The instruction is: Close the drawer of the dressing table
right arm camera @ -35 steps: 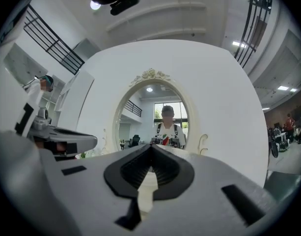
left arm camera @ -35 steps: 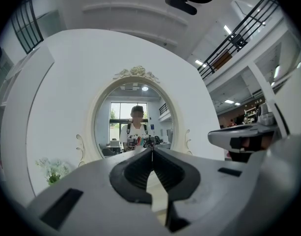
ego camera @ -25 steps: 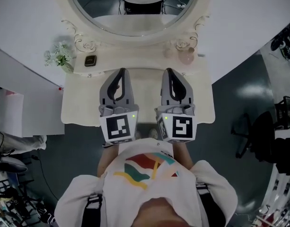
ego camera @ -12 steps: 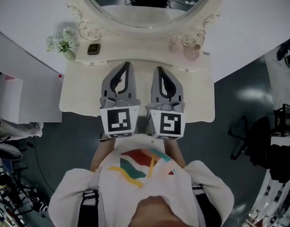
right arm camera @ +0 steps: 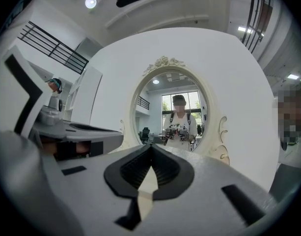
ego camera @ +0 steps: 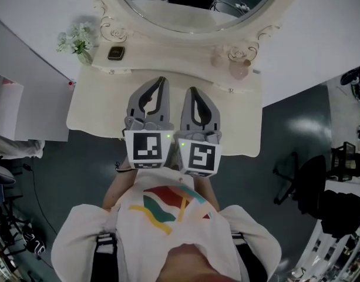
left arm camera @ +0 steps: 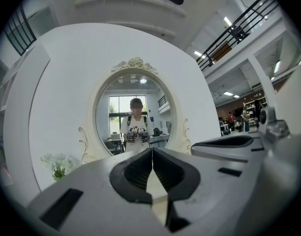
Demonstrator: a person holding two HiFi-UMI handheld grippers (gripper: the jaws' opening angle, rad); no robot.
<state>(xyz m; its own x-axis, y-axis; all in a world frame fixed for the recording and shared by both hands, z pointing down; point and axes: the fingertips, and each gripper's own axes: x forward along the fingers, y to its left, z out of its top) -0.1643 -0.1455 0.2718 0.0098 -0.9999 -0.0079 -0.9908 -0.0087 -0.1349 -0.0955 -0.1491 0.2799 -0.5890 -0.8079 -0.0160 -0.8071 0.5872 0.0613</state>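
Cream scalloped dressing table (ego camera: 94,119), oval mirror (ego camera: 191,7); left gripper (ego camera: 162,81), right gripper (ego camera: 192,91) closed.

a large lab-like hall, shown by mezzanine railing (right arm camera: 57,50), ceiling light (right arm camera: 90,2) and office chair (ego camera: 312,178).

From where I stand, the person holds both tools out in front of the chest, close side by side and nearly parallel. They point away from the body and lie about level. The left tool (ego camera: 162,82) has its two jaws pressed together, tip against tip, and grips nothing. The right tool (ego camera: 193,91) sits just beside it, its jaws likewise closed and empty. The left marker cube (ego camera: 147,149) and the right marker cube (ego camera: 198,156) sit at the rear ends, nearest the person, almost touching each other.
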